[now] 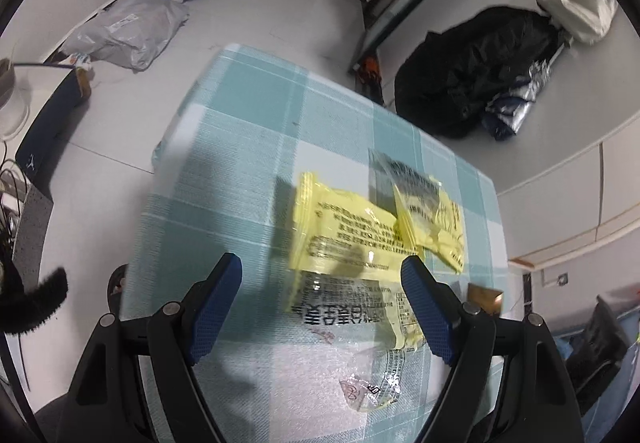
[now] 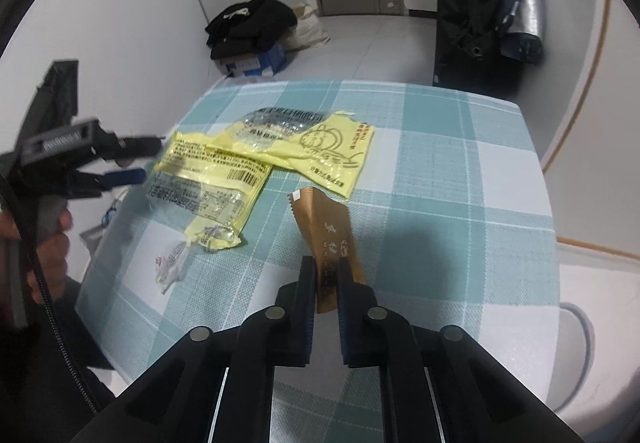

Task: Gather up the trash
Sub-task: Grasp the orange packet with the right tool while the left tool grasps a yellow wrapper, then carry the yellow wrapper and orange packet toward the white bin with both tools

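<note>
A table with a teal and white checked cloth (image 1: 240, 147) (image 2: 460, 171) carries wrappers. A large yellow and clear wrapper (image 1: 344, 239) (image 2: 216, 179) lies flat, with a second yellow wrapper (image 1: 436, 219) (image 2: 328, 151) beside it and a small clear scrap (image 1: 372, 387) (image 2: 170, 263) near the edge. My left gripper (image 1: 322, 275) (image 2: 136, 159) is open, hovering over the near end of the large wrapper. My right gripper (image 2: 325, 267) is shut on a brown foil sachet (image 2: 330, 231), which also shows in the left wrist view (image 1: 485, 297).
Black clothes on a blue box (image 2: 252, 39) and a white bag (image 2: 308, 27) sit on the floor beyond the table. A black coat and a silver item (image 2: 520, 11) hang at the right. A grey parcel bag (image 1: 128, 31) lies on the floor.
</note>
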